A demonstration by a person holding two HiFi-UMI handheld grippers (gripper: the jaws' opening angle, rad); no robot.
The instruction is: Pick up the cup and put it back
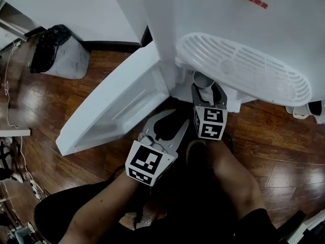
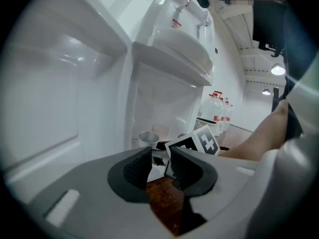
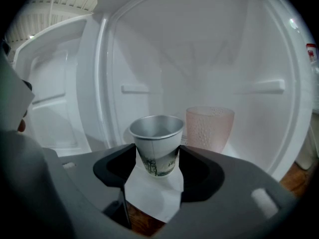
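Head view: the left gripper (image 1: 175,120) sits nearest, low over the dark wood floor (image 1: 274,136), just in front of the open white door (image 1: 117,105) of a water dispenser's lower cabinet. In the left gripper view its jaws stand narrow with a small gap, and only floor shows between them.

Just beyond and to the right, the right gripper (image 1: 207,88) reaches into the mouth of the cabinet (image 3: 199,59). In the right gripper view its jaws are spread wide, with a paper cup (image 3: 157,148) upright between them and a pad against each side. I cannot tell whether the cup's base rests on the white cabinet floor.

Behind the cup and slightly right, a pink dimpled tumbler (image 3: 209,128) stands upright inside the cabinet, close to the cup.

Above the cabinet the white slotted drip tray (image 1: 244,65) juts out over the right gripper.

Far left, a grey bin (image 1: 61,52) with a black bag stands against the wall.
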